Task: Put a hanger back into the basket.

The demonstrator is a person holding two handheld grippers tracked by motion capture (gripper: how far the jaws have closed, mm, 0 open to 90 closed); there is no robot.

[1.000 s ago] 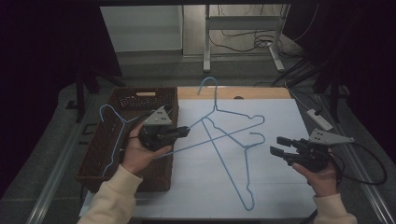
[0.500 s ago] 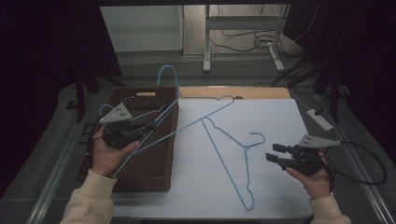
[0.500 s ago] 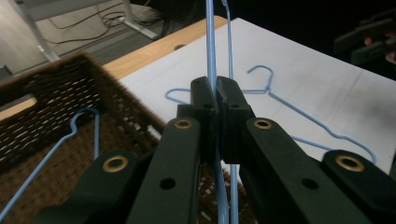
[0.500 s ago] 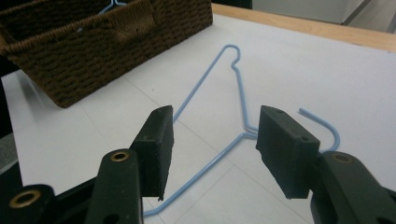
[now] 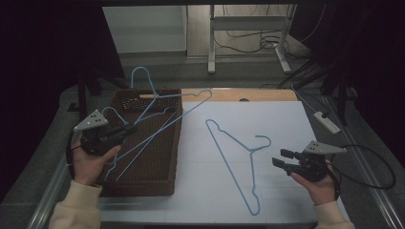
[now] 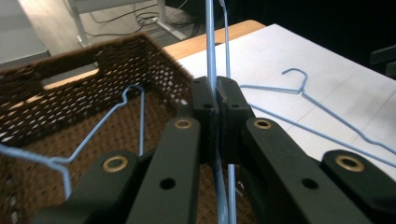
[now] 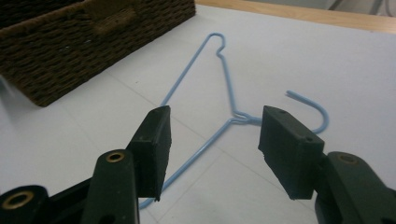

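The left gripper [image 5: 125, 131] hung over the near left part of the basket [image 5: 167, 186], its jaws clenched on the wire of a blue hanger [image 5: 162, 117]. That held hanger slanted across the basket, its hook [image 5: 141, 76] raised above the far rim and one corner reaching past the right wall toward the wooden edge of the table [image 5: 286, 191]. In the left gripper view the wire [image 6: 211, 56] ran straight up between the closed jaws, and another blue hanger [image 6: 116, 116] lay down inside the brown weave. A second loose hanger [image 5: 243, 157] lay flat on the white table, well apart from the basket, with its hook [image 5: 262, 139] turned toward the right gripper [image 5: 278, 158]. The right gripper sat low near the right edge of the table, just beside that hook, held in a hand [image 5: 321, 187] with a pale sleeve. Its jaws stood apart and grasped nothing; they had just been opening further. In the right gripper view the twisted neck of the hanger [image 7: 243, 116] showed on the table beyond the gap between the two black jaws, with the hook [image 7: 317, 114] curling off behind the right one and the basket [image 7: 70, 56] off at the upper left.
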